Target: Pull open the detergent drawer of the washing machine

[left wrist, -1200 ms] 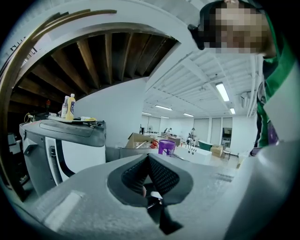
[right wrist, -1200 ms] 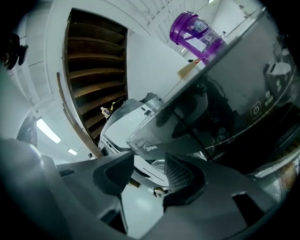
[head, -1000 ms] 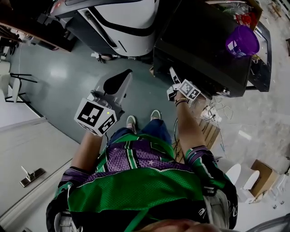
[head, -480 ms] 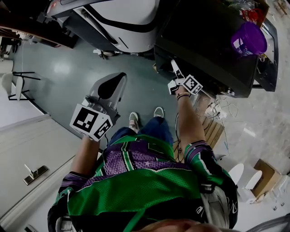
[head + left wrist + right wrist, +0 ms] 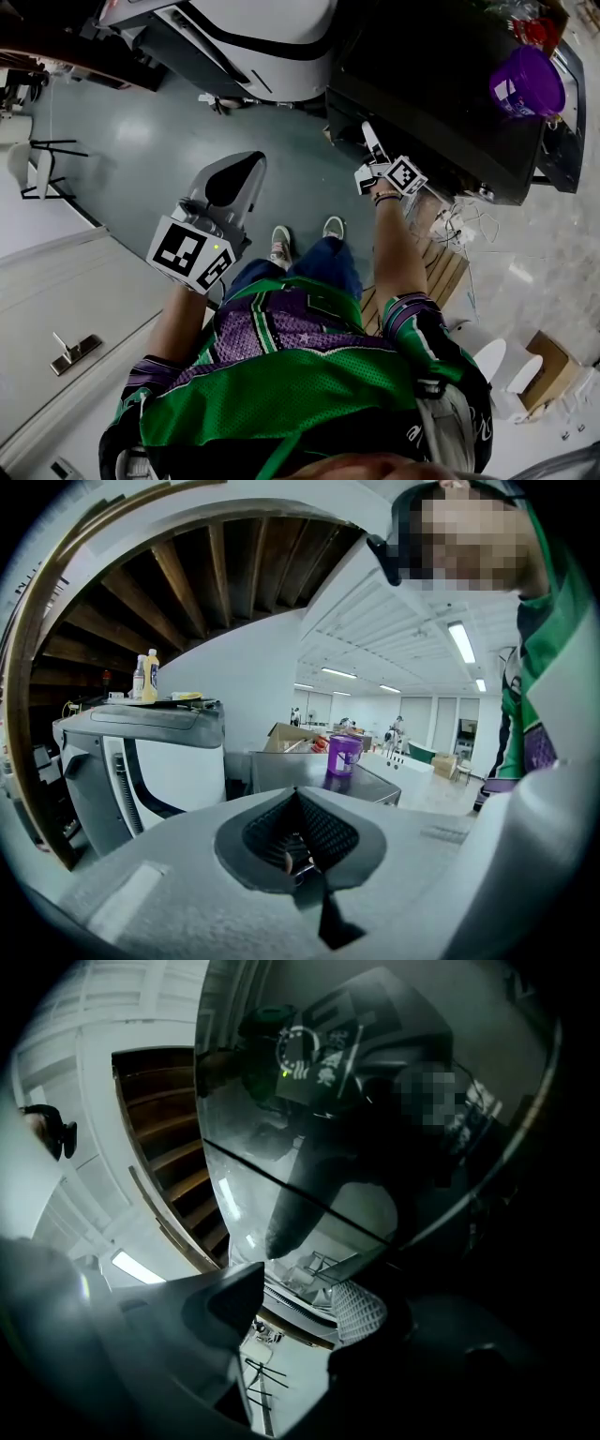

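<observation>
Counted: one dark washing machine [image 5: 441,112], two grippers. The right gripper [image 5: 368,136] is holding its jaws wide apart, just narrowing slightly, with nothing between them and the tips at the machine's glossy upper front. The drawer is not showing distinctly there. The left gripper [image 5: 255,159] is keeping its jaws together, empty, well apart from the machine.

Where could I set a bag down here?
The grey-green floor between the white rounded machine and the person's shoes is bare. The black machine's flat top is free left of the purple plastic cup. Crowded: tangled white cables and cardboard boxes at the right.
</observation>
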`<state>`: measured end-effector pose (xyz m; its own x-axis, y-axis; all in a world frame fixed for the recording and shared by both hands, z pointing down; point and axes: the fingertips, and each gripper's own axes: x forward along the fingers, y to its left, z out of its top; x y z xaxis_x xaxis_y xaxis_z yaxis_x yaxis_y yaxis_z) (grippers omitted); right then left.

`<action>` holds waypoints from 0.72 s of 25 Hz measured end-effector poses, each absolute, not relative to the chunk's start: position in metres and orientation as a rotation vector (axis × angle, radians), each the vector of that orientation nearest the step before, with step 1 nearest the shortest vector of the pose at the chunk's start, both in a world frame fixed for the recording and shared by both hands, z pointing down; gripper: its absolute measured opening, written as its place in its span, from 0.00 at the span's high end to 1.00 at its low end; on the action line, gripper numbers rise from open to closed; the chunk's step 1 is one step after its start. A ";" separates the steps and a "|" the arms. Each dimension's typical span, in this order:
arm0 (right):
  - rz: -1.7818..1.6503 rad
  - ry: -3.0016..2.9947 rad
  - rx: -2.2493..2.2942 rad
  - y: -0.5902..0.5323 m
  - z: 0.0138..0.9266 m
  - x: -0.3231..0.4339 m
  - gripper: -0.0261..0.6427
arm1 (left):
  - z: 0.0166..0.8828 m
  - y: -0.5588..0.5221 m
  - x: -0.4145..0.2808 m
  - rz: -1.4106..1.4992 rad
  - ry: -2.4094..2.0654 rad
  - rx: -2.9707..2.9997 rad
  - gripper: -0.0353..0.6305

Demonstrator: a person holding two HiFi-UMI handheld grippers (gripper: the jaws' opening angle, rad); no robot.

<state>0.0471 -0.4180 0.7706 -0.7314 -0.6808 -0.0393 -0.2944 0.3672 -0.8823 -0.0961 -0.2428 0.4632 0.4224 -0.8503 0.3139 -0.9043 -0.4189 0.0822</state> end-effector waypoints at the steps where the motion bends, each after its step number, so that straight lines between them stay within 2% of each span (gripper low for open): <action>1: -1.319 2.235 -0.848 -0.418 0.771 0.047 0.64 | 0.464 -0.242 -0.096 0.331 -1.533 2.441 0.92; 18: -1.296 2.251 -0.855 -0.400 0.770 0.044 0.69 | 0.467 -0.243 -0.110 0.334 -1.531 2.436 0.92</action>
<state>0.0438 -0.3997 0.7695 -0.7307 -0.6814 -0.0415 -0.3063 0.3817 -0.8721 -0.1097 -0.2425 0.4667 0.4235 -0.8477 0.3194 -0.9037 -0.4198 0.0841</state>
